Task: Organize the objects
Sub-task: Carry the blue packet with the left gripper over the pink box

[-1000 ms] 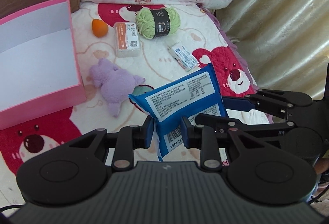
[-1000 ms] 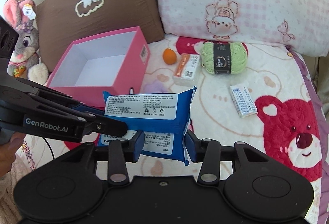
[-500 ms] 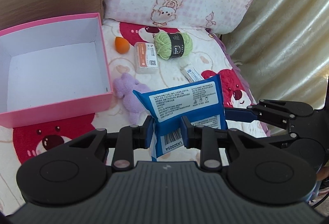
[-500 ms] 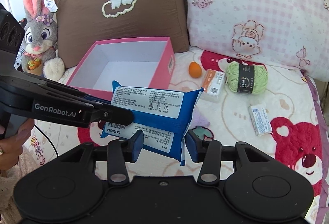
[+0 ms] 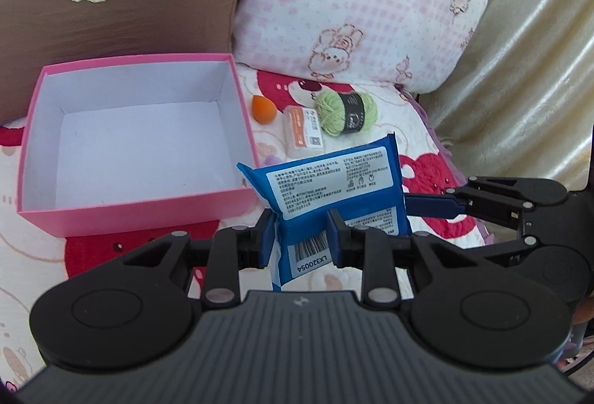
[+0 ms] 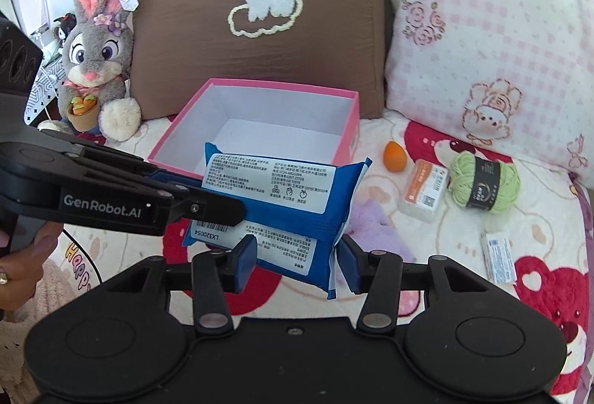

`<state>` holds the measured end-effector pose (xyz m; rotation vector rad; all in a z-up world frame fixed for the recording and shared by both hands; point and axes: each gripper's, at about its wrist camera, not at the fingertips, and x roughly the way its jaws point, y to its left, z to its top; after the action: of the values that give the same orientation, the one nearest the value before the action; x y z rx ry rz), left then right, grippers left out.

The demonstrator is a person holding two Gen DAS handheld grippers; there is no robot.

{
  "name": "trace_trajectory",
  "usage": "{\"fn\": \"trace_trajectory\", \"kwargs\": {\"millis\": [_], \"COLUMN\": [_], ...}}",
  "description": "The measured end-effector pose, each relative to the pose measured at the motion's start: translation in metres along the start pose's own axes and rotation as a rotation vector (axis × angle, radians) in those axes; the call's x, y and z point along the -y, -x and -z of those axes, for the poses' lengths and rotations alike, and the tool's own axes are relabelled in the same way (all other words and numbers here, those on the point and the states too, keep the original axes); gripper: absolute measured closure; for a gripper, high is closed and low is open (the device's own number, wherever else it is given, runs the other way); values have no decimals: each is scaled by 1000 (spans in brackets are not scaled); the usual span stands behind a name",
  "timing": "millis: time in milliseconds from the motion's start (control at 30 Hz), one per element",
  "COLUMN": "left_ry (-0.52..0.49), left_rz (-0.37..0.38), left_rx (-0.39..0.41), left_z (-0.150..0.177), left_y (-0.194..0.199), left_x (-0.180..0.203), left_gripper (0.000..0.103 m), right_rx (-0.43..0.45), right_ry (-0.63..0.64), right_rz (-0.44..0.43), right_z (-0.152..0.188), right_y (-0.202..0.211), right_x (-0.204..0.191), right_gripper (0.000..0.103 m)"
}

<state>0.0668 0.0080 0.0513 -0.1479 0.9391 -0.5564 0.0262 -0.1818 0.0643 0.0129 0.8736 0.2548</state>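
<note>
1. Gripping one end of a blue wet-wipe pack, the left gripper is holding it in the air, just in front of an open pink box.
2. The right gripper is opening its jaws around the pack's other end, its pads barely clear of the wrapper.

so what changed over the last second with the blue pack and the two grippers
Both grippers carried the blue wipes pack up and toward the pink box, which now shows whole. The left gripper stays clamped on it; the right gripper jaws are opening, the pack between them. The yarn, the orange sponge and the box have not moved.
</note>
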Motion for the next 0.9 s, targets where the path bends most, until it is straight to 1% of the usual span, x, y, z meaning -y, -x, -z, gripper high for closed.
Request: {"fn": "trace_trajectory", "kwargs": {"millis": [133,233,367,533,733,900], "left_ry": [28,68,86,100,158,207], "left_rz": [-18,-32,-71,-125,-181,-218], "left_rx": [36,69,104,142,153,152], "left_z": [-6,-11,-16,-19,-24,-26], "left_y": [10,14,18,22,11,-9], "left_x": [-17,-31,-47,-68,-104,-135], "left_gripper": [76,76,75,76,74,74], "right_rx": [12,27,45,37,46,33], "right_ry": [21,45,49,37,76,106], "right_rz": [-15,-23,-64,-117,-145,-149], "right_z": [-10,-18,-28,-40,-56,-66], "right_y": [-8,-15,-26,-50,-79,-116], "right_x": [-11,-21,-30,-39,-54,-60], "right_gripper": [48,46,41,40,41,41]}}
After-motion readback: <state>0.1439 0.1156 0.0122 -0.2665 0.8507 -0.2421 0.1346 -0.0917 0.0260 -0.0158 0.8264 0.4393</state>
